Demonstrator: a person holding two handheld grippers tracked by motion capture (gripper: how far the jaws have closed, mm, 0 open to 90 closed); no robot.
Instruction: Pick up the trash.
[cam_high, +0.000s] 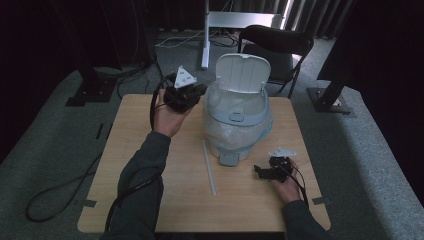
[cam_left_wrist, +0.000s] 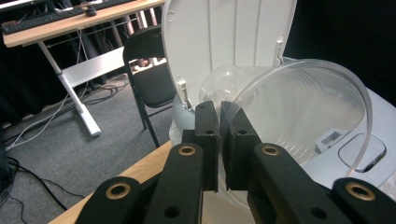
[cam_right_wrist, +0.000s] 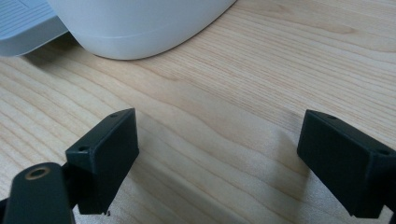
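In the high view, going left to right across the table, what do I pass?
Left hand-held gripper pinching a clear cup, white straw, bin with its lid up, right hand-held gripper.

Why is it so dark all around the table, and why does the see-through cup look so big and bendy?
In the high view the light falls on the table, so the room behind goes nearly black. In the left gripper view the clear cup sits right at the camera, pinched by the left tool, so it looks huge. In the right gripper view the bin is bright white and soft-edged.

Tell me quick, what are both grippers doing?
Left gripper: shut on the clear plastic cup rim.
Right gripper: open, holding nothing, low over the wooden table.
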